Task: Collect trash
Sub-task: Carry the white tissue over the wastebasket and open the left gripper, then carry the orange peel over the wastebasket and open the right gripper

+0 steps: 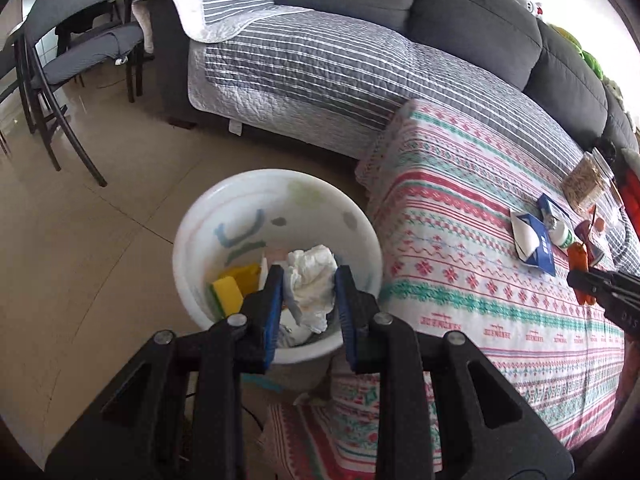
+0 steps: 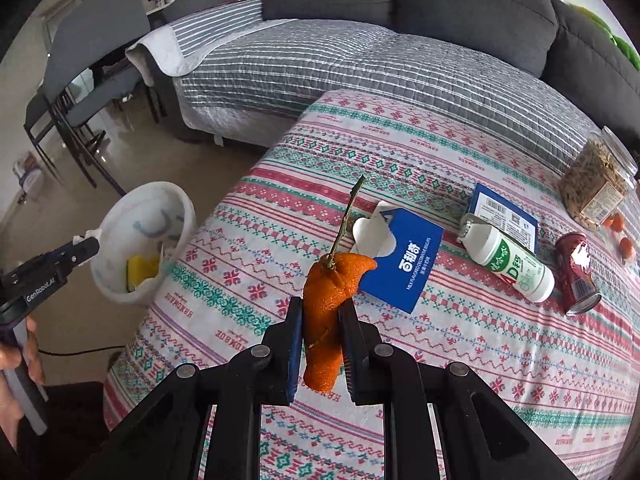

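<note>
Living room, glossy beige tile floor (image 1: 100, 240). Dark grey sofa (image 2: 460, 4), blocky back cushions, seat covered by a quilted grey throw with thin white stripes (image 1: 320, 68). Dark-framed chairs with grey pads (image 1: 80, 52) at far left. In front of the sofa, the bench (image 2: 440, 360), draped in a woven-look cloth with pink, red and teal banded patterns.

Beside the bench's corner on the floor, a round white plastic bin (image 1: 192, 216), smooth wall with faint coloured marks; inside it a yellow sponge (image 1: 230, 288) and paper scraps.

On the bench: clear plastic jar of seeds (image 2: 596, 184), lying red drink can (image 2: 576, 280), lying white bottle with green label (image 2: 512, 264), flattened blue-and-white carton (image 2: 404, 264), second blue box (image 2: 504, 212), small orange fruits (image 2: 618, 224) by the jar.

Left tool (image 1: 310, 280) over the bin, jaws clamped on a crumpled white tissue (image 1: 312, 280), soft and wrinkled. A hand (image 2: 20, 360) grips its handle.

Right tool (image 2: 322, 312) above the bench, jaws pinched narrow on an orange peel (image 2: 328, 292), curled, pebbly skin, thin green stem sticking up.
</note>
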The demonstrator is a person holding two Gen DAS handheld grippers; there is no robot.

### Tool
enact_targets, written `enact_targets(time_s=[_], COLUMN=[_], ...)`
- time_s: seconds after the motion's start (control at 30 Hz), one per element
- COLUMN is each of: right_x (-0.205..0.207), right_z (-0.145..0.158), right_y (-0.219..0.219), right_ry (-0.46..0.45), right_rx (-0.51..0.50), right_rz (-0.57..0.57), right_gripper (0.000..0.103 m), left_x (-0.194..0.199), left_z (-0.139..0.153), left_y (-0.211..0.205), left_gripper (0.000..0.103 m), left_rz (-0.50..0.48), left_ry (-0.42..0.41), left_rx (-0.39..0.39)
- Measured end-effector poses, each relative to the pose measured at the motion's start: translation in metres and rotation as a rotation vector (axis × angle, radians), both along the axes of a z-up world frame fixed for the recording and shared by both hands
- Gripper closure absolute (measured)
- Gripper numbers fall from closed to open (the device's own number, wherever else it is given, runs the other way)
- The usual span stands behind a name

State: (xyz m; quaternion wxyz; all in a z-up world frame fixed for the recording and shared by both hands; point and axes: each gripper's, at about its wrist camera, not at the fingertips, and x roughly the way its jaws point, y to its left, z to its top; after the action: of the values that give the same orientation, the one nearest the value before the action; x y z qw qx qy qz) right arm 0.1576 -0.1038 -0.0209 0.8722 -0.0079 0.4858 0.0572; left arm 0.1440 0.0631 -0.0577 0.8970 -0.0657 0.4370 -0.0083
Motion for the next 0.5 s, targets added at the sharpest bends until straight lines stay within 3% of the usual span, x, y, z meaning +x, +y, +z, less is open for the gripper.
enact_targets(time_s=[0.17, 0.23, 0.3, 0.5], right_x=[0.003, 0.002, 0.002, 0.005], right_z=[-0.001, 0.000, 0.001, 0.001], right_y=[0.010, 0.013, 0.016, 0.028], right_ry=[0.000, -0.002, -0.004, -0.005], right_rx=[0.004, 0.005, 0.008, 0.013], right_rz=[0.014, 0.021, 0.028, 0.054], right_gripper=[0.085, 0.085, 0.085, 0.085], left_x=[0.011, 0.013, 0.009, 0.000], left_z=[0.001, 0.001, 0.002, -0.002], left_y=[0.006, 0.009, 0.013, 0.020], left_gripper=[0.072, 0.045, 0.030, 0.017], left_rz=[0.015, 0.028, 0.067, 0.100], left_ry=[-0.027, -0.022, -0.027, 0.031], left_rx=[-0.002, -0.009, -0.011, 0.022])
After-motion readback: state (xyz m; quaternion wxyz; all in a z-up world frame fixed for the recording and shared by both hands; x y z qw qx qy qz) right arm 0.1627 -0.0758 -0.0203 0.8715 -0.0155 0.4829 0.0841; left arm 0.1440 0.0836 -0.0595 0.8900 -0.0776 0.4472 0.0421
